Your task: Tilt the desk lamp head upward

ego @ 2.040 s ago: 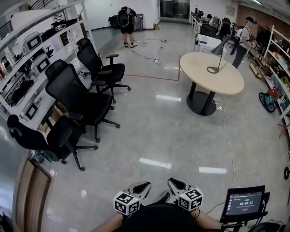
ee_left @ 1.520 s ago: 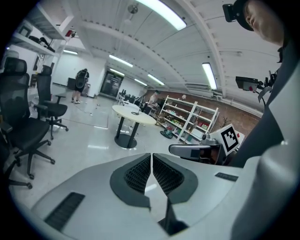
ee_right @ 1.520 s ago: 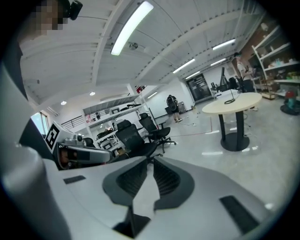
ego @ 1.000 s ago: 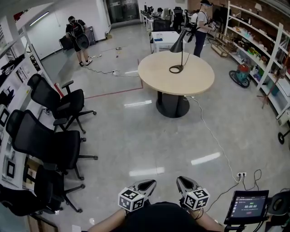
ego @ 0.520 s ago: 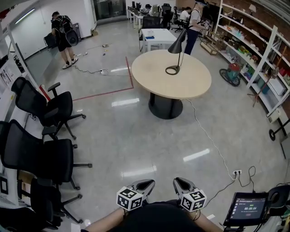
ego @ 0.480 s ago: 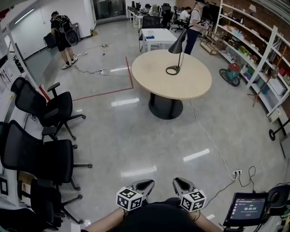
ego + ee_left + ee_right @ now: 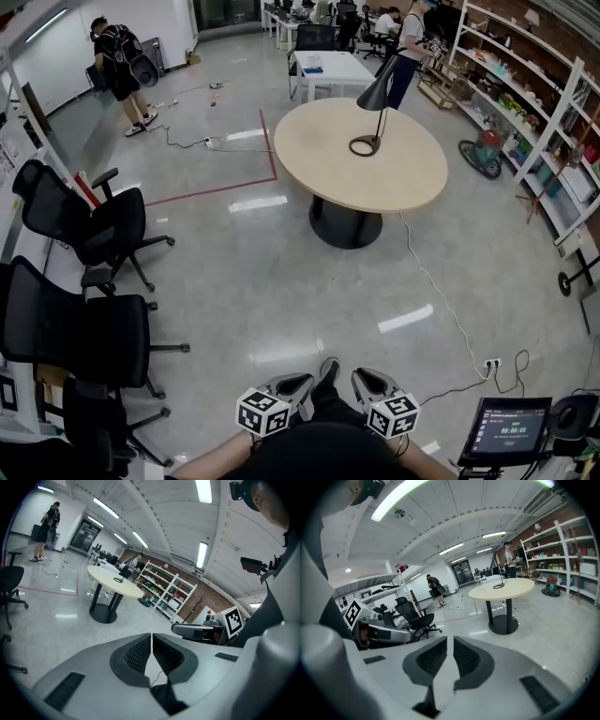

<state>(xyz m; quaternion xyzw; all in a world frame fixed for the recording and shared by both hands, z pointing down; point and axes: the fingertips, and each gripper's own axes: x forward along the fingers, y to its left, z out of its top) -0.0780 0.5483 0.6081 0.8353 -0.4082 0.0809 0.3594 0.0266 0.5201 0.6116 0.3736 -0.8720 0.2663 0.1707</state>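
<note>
The black desk lamp [image 7: 375,105] stands on the round beige table [image 7: 394,183] far ahead, its cone head [image 7: 379,93] tilted downward and its ring base [image 7: 364,145] on the top. Both grippers sit low near my body, several steps from the table. My left gripper [image 7: 298,382] is shut with nothing between its pads [image 7: 140,651]. My right gripper [image 7: 361,378] is shut to a thin slit, holding nothing [image 7: 450,656]. The lamp shows small in the left gripper view [image 7: 123,573] and in the right gripper view [image 7: 501,579].
Black office chairs [image 7: 84,225] line the left side. A cable [image 7: 441,300] runs across the floor from the table to a power strip [image 7: 494,362]. A tablet [image 7: 502,427] is at bottom right, shelves [image 7: 553,112] stand at right, and two people [image 7: 117,56] stand far off.
The view has swung from the chairs round to the table, which now sits a little nearer. A foot shows between the grippers. Both grippers stay low and closed.
</note>
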